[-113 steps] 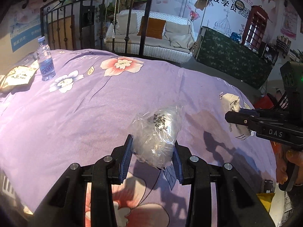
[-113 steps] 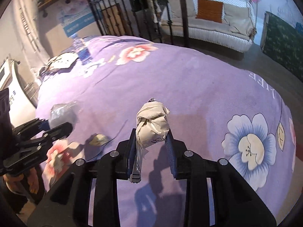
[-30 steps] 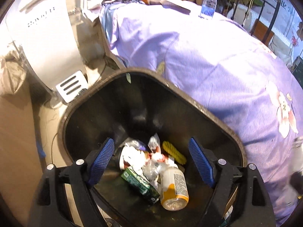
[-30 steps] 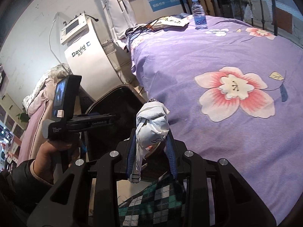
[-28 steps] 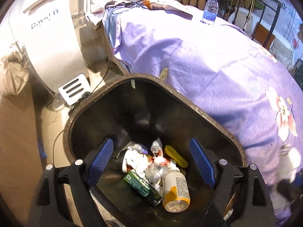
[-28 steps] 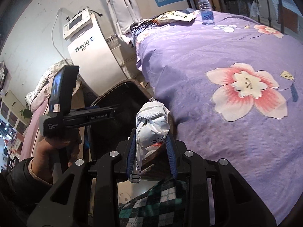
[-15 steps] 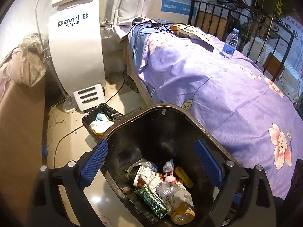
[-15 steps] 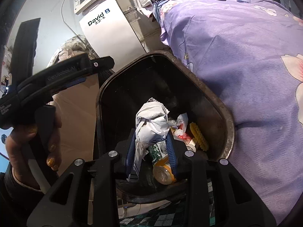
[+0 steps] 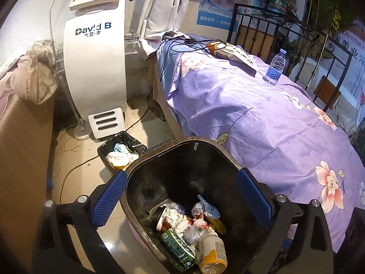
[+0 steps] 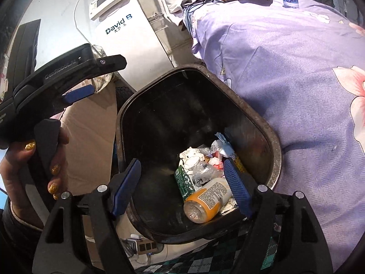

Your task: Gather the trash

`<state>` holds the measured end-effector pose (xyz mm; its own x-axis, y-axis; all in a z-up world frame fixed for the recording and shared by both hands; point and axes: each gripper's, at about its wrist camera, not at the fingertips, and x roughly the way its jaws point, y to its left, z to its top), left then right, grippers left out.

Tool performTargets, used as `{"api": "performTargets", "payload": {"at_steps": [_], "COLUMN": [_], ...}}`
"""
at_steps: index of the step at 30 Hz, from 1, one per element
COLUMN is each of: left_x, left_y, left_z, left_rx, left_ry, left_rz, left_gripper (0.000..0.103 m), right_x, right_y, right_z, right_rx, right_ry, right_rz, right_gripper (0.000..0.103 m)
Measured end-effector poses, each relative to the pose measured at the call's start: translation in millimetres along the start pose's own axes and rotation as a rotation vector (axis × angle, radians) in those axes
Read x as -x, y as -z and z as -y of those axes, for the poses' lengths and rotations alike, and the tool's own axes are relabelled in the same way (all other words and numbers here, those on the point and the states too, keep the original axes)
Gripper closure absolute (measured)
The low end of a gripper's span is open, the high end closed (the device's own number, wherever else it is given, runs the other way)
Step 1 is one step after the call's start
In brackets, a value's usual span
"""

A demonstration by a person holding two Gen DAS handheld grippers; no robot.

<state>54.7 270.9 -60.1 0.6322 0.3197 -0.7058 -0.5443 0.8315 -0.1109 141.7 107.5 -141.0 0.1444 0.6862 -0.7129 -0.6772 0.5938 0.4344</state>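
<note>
A black trash bin (image 9: 182, 143) (image 10: 271, 137) stands on the floor beside the purple bed. In it lie crumpled white tissue (image 10: 190, 156), a clear plastic bag (image 10: 203, 171), a green carton (image 9: 176, 243), and an orange-labelled bottle (image 10: 208, 199) (image 9: 212, 254). My right gripper (image 10: 182, 187) is open and empty above the bin. My left gripper (image 9: 182, 196) is open and empty, higher and to the bin's left; it also shows in the right wrist view (image 10: 75, 84).
The purple flowered bed (image 9: 262, 118) fills the right side, with a water bottle (image 9: 276, 67), a flat packet (image 9: 237, 56) and cables at its head. A white "David B" machine (image 9: 95, 68) and a small lined bin (image 9: 121, 150) stand left. An iron bedframe (image 9: 285, 25) stands behind.
My right gripper opened and dropped the crumpled tissue into the bin. My left gripper, open, rose and drew back from the bin.
</note>
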Motion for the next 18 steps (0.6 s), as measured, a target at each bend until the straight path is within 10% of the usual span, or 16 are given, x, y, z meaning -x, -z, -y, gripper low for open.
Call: {"api": "performTargets", "payload": {"at_steps": [18], "left_x": [53], "left_y": [25], "left_z": [65], "left_rx": [-0.119], "left_ry": [0.138], "left_rz": [0.128], "left_gripper": [0.006], "right_x": [112], "right_y": [29], "right_z": [11], "right_rx": [-0.004], "right_ry": [0.311], "right_rz": [0.302], "right_gripper": [0.006]}}
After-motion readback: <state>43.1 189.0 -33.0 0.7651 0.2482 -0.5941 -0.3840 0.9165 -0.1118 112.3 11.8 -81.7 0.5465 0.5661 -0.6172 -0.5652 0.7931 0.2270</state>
